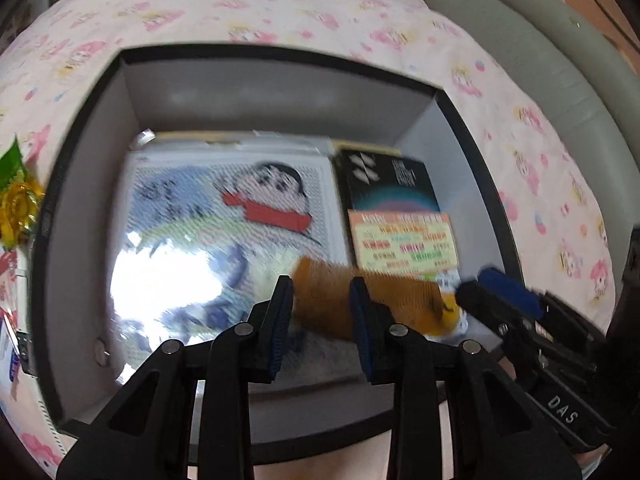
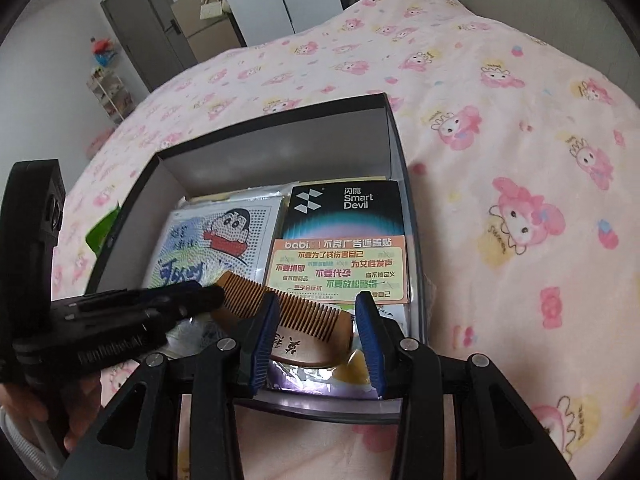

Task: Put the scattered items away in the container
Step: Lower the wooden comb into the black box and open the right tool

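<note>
A black-rimmed box with grey inner walls sits on the bed. Flat inside it lie a cartoon picture packet, a black Smart Devil carton, a green-and-orange sticker card and a wooden comb. My left gripper hovers open over the box's near side, with the comb beyond its fingertips. My right gripper is open above the comb's handle end, its blue pads either side without pinching it.
The bed wears a pink cartoon-print sheet. A green and yellow wrapped item lies just left of the box, with more small packets nearby. A grey padded headboard runs along the right. A hand holds the left gripper.
</note>
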The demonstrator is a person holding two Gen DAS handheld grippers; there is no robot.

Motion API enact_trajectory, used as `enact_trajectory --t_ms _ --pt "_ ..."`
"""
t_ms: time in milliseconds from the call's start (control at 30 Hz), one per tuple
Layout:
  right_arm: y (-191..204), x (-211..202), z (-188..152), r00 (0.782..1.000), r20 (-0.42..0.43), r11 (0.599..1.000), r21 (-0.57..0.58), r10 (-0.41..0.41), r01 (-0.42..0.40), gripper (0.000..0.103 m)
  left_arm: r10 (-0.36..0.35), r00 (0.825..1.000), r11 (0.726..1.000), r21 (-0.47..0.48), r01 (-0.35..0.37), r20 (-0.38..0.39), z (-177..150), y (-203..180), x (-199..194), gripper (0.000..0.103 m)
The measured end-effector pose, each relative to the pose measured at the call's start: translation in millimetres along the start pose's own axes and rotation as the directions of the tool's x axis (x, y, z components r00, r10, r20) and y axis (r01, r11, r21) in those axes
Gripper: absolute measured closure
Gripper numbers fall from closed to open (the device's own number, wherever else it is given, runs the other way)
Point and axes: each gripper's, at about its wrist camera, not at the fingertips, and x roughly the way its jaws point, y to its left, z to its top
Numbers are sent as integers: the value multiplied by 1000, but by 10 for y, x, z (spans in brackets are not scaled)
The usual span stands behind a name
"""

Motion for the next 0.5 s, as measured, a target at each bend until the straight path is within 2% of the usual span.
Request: enact_trajectory --t_ms 167,300,500 --pt "54 4 -20 999 3 999 -25 -41 41 68 18 999 998 -54 -20 -36 38 97 120 74" --pt "44 19 -25 999 3 999 -19 -43 43 68 31 997 995 -96 -38 -66 68 175 215 74" --pt "51 36 -24 999 -4 998 -32 -53 53 68 0 990 999 -39 -5 -138 2 -49 247 74"
